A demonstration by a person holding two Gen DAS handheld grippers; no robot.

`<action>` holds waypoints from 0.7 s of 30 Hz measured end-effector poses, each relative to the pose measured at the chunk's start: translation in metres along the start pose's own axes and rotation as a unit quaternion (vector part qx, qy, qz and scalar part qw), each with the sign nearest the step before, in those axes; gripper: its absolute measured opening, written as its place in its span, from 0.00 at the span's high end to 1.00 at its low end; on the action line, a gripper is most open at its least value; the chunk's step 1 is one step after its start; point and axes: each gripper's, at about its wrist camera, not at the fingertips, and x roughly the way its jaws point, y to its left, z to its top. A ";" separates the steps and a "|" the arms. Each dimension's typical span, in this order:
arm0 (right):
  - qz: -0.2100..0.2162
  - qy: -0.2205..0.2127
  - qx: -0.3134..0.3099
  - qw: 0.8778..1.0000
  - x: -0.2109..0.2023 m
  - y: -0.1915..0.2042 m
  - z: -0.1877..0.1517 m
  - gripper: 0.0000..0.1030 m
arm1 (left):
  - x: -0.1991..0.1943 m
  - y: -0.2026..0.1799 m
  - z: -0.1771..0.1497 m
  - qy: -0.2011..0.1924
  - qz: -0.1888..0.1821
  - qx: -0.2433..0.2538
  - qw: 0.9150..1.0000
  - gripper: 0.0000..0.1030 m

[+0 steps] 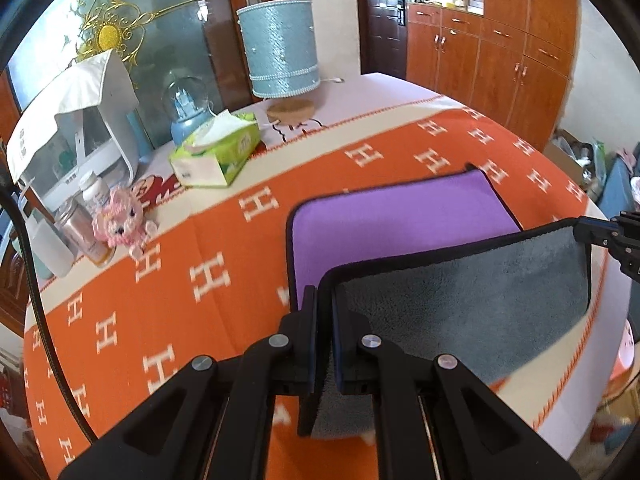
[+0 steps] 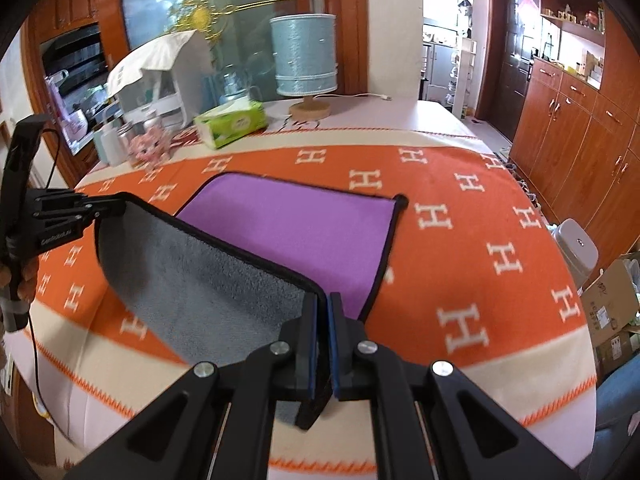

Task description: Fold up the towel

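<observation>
The towel (image 1: 400, 216) is purple on one side and grey on the other, with a black hem. It lies on the orange blanket with its near edge lifted, grey underside (image 1: 472, 300) facing me. My left gripper (image 1: 325, 300) is shut on the near left corner. My right gripper (image 2: 322, 304) is shut on the near right corner and also shows in the left wrist view (image 1: 584, 232). The left gripper shows in the right wrist view (image 2: 116, 206). The purple face (image 2: 296, 232) stays flat on the blanket.
An orange blanket with white H marks (image 1: 224, 248) covers the table. At the back stand a green tissue box (image 1: 216, 152), a blue lamp (image 1: 280, 52), a white appliance (image 1: 72, 128), bottles and a pink plush toy (image 1: 120, 222). Wooden cabinets (image 2: 580, 128) line the right.
</observation>
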 end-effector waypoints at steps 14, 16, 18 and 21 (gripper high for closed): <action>-0.034 0.014 0.036 0.999 0.078 -0.042 0.059 0.95 | 0.076 0.001 0.058 0.015 0.038 -0.031 0.999 0.96; -0.034 0.017 0.042 0.998 0.087 -0.048 0.064 0.95 | 0.087 0.002 0.062 0.022 0.039 -0.041 0.998 0.96; -0.033 0.021 0.043 0.998 0.096 -0.050 0.068 0.95 | 0.099 0.004 0.064 0.029 0.044 -0.049 0.997 0.96; -0.035 0.025 0.035 0.998 0.105 -0.050 0.073 0.95 | 0.111 0.008 0.066 0.039 0.049 -0.060 0.996 0.96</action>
